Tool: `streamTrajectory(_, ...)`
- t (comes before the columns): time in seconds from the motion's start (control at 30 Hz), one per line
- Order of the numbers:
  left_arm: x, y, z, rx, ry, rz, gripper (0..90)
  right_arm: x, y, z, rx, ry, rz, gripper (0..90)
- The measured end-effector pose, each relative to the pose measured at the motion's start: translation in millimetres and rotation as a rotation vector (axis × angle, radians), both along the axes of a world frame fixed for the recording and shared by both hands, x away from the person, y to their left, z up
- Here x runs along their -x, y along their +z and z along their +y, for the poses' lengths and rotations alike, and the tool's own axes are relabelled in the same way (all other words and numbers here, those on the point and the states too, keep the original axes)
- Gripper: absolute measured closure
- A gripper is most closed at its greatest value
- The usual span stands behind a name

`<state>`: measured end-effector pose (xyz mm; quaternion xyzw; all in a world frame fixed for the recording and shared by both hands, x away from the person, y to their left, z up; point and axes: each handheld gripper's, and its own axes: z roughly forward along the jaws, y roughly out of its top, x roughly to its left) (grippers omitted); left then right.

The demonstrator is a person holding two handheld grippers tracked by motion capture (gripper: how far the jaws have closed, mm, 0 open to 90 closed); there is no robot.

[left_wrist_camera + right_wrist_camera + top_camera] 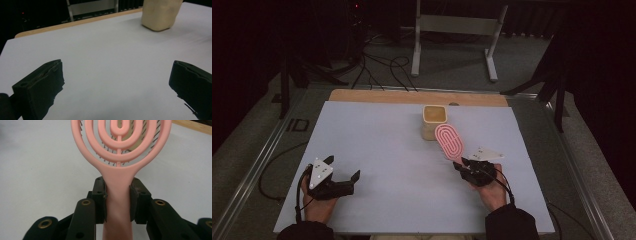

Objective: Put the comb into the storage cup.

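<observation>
A pink vented hairbrush [450, 140] [120, 152] is held by its handle in my right gripper [460, 164] [118, 192], whose jaws press on both sides of the handle. Its oval head points up and away toward a beige square cup [434, 121] [160, 13] standing upright at the table's far middle. The brush head overlaps the cup's right side in the high view; whether they touch I cannot tell. My left gripper [343, 169] [117, 82] rests low at the near left with its jaws wide apart and nothing between them.
The white table top [387, 145] has a wooden strip [377, 96] along its far edge. Beyond it stand a metal frame [457, 30] and loose cables [387, 67] on the floor. Metal rails run along both table sides.
</observation>
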<state>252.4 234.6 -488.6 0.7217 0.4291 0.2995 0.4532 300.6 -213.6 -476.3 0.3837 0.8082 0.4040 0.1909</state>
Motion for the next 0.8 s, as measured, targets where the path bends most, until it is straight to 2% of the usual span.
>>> streamTrajectory(0.27,-1.4,3.2,-6.1,0.014,-0.018,0.003,0.2,0.7,-1.6,4.7,-0.005,0.001,-0.007,69.6)
streamTrajectory(0.3,-3.1,6.1,-9.0,0.043,-0.024,0.01,0.2,1.7,-0.1,5.0,-0.013,-0.001,-0.007,69.6)
streamTrajectory(0.57,-10.0,21.7,-25.7,0.051,-0.052,0.012,0.1,2.8,3.4,6.0,-0.027,-0.004,-0.026,69.7)
streamTrajectory(0.7,-19.3,28.0,-38.0,0.036,-0.079,0.056,0.1,3.5,4.8,7.0,-0.029,-0.002,-0.031,69.6)
streamTrajectory(0.8,-24.4,31.6,-48.1,0.032,-0.108,0.067,0.1,3.9,5.4,7.1,-0.03,0.002,-0.036,69.6)
